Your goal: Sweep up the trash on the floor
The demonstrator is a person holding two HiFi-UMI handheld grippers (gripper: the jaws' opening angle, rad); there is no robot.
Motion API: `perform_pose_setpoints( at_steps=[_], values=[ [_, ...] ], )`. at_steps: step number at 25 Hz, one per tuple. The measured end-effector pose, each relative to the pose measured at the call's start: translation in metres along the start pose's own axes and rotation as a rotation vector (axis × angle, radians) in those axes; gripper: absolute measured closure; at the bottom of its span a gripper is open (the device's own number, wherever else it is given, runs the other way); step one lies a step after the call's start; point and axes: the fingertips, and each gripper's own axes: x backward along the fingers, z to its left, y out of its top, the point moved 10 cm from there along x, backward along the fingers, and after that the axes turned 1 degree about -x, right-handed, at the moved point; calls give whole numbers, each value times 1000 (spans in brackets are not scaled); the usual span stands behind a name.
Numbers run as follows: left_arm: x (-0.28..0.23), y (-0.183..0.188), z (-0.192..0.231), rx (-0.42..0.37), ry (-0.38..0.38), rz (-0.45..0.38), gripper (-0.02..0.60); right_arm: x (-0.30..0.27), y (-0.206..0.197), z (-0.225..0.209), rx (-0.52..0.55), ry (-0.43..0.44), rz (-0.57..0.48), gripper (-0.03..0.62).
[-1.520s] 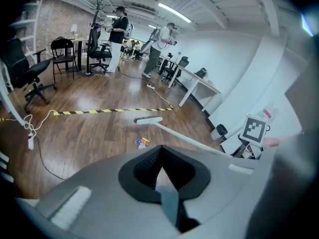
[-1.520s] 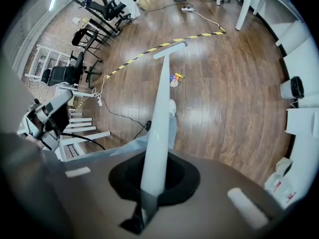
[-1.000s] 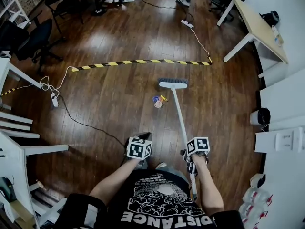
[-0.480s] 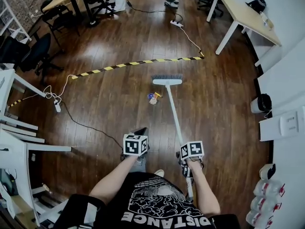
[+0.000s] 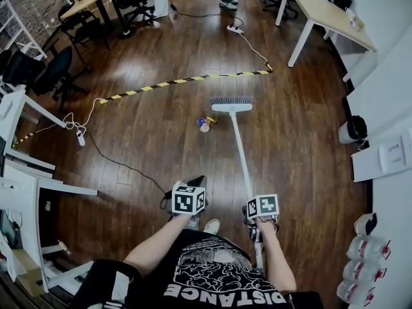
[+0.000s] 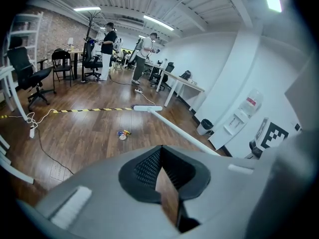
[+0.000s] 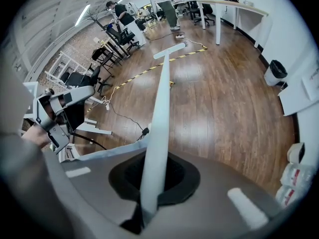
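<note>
Right claw (image 7: 152,183) clamps the white broom handle (image 7: 162,98) | broom head (image 5: 232,103) well ahead of it, trash (image 5: 203,122) just left | left claw (image 6: 160,156) pinched together, nothing visible between.

It was an open-plan office. Pale wood-topped desks on white legs (image 5: 328,15) and black swivel office chairs (image 5: 45,66) stood around a dark wooden plank floor (image 5: 296,140). A white power strip (image 5: 80,138) trailed cables across it, and long fluorescent ceiling lights (image 6: 158,23) ran overhead.
</note>
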Motion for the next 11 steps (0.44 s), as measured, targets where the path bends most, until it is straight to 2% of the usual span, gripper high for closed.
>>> perform_pose_setpoints(
  at_steps=[11],
  values=[
    [12,-20,-28,-40,-10,-14,577,9,-36,-22,-68,33,-45,594]
  ],
)
